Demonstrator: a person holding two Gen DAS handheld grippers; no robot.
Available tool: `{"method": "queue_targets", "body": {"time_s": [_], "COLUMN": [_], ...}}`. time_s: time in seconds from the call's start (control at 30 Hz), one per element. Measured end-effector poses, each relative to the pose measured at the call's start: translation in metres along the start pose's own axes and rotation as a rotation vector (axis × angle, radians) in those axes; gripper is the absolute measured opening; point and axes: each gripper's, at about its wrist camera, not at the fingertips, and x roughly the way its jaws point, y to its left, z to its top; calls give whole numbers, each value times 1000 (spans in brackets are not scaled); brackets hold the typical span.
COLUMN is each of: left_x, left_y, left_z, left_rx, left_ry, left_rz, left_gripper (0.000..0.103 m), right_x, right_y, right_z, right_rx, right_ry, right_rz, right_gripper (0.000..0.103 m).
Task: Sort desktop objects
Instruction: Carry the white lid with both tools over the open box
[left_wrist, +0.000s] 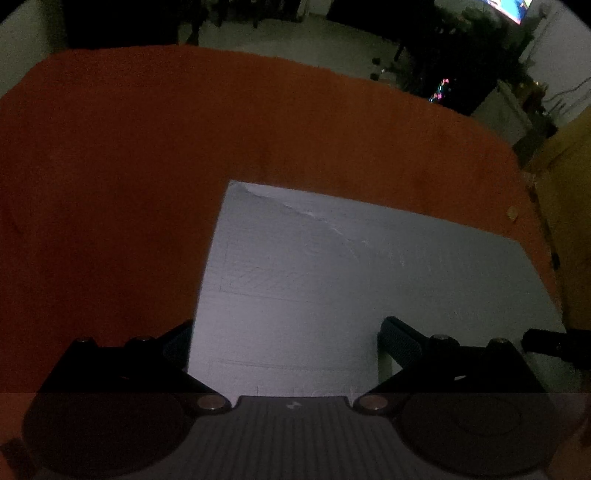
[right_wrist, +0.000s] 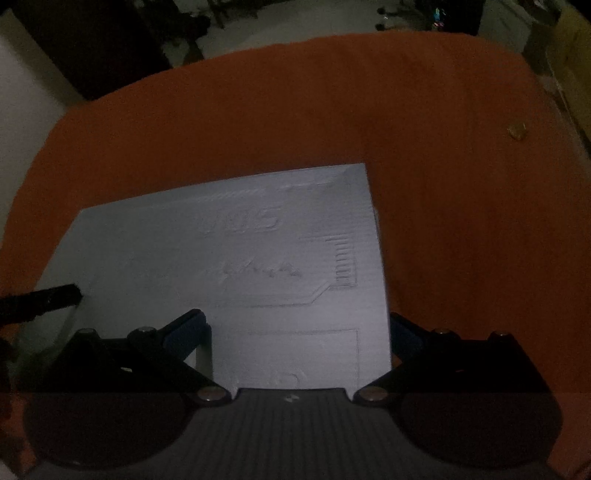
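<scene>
One grey sheet (left_wrist: 332, 288) lies flat on the orange-covered worktop (left_wrist: 110, 184), directly ahead of both tools. The left tool (left_wrist: 284, 343) is spread wide, straddling the sheet's left edge. The right tool (right_wrist: 297, 332) is spread wide over its right edge. One small tan scrap (right_wrist: 516, 131) sits far right.

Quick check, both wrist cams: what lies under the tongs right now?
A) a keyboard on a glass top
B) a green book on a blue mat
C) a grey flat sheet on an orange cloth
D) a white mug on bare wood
C: a grey flat sheet lies on the orange cloth; both tongs, left and right, are open over it.
</scene>
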Motion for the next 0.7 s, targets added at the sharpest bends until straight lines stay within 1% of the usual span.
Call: {"method": "queue_targets", "body": {"time_s": [0.07, 0.13, 0.2, 0.3, 0.4, 0.53, 0.6, 0.7], "left_x": [16, 33, 48, 54, 52, 47, 47, 54], "left_y": [-1, -3, -3, -2, 3, 19, 25, 31], "left_z": [-7, -11, -12, -11, -11, -15, -20, -21], "left_rx": [-1, -11, -17, 5, 37, 83, 120, 158], "left_ry": [1, -5, 7, -3, -1, 16, 28, 44], "left_rz": [18, 76, 133, 151, 141, 87, 46, 22], "left_gripper": [103, 102, 102, 102, 102, 102, 102, 102], "right_x": [18, 29, 35, 40, 40, 37, 36, 41], "right_y": [-6, -7, -7, -8, -14, -20, -21, -29], "right_z": [-6, -13, -18, -18, -11, -1, -6, -5], "right_rx": [11, -3, -24, -47, -42, -14, -15, -19], "right_ry": [5, 1, -7, -9, -1, -5, -2, -2], "right_rz": [-6, -4, -27, -43, -34, -21, 0, 25], "right_gripper": [103, 103, 103, 103, 103, 103, 103, 103]}}
